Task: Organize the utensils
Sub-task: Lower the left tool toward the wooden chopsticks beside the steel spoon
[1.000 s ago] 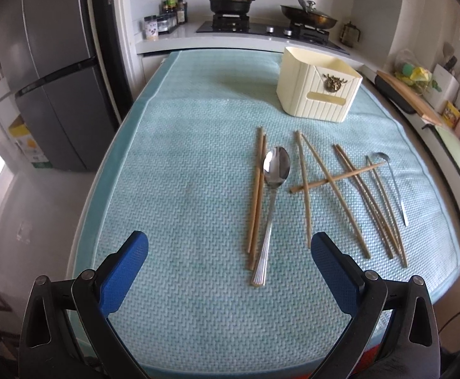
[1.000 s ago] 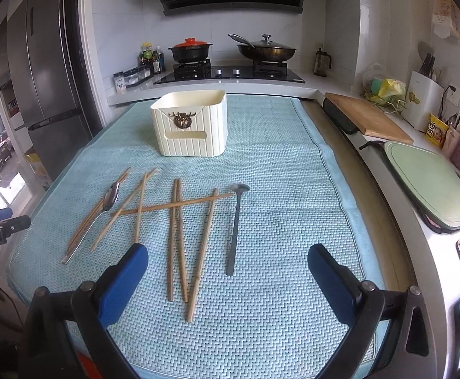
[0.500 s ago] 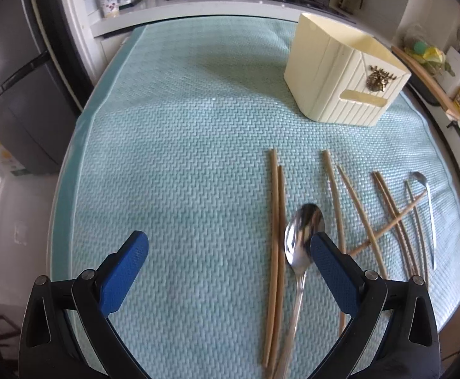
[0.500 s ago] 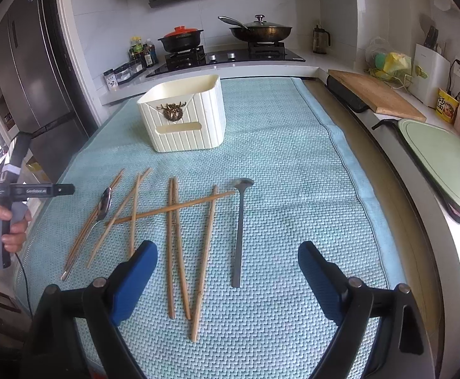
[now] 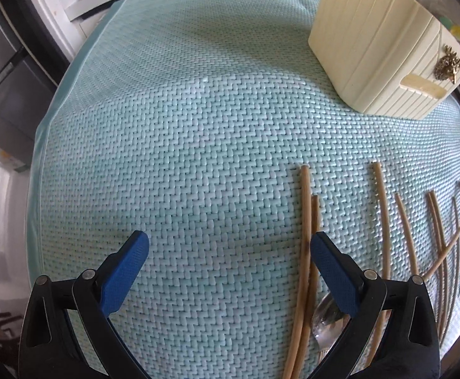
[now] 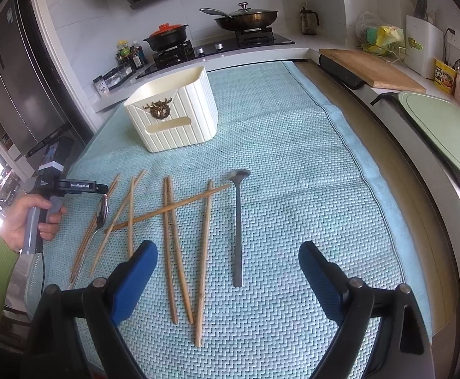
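Several wooden chopsticks lie scattered on the teal mat, with a slim metal spoon to their right and a larger shiny spoon at their left. A cream utensil holder stands behind them. My right gripper is open, low over the near ends of the chopsticks and the slim spoon's handle. My left gripper is open, close over the mat; its right finger sits over the large spoon, beside two chopsticks. The holder shows at upper right.
A refrigerator stands at the left. A stove with a red-lidded pot and a pan is behind the mat. A wooden board and a green board lie on the counter at right.
My left gripper has moved forward and down toward the large spoon and left chopsticks. My right gripper has moved closer to the chopsticks and tilted. Both stay open.
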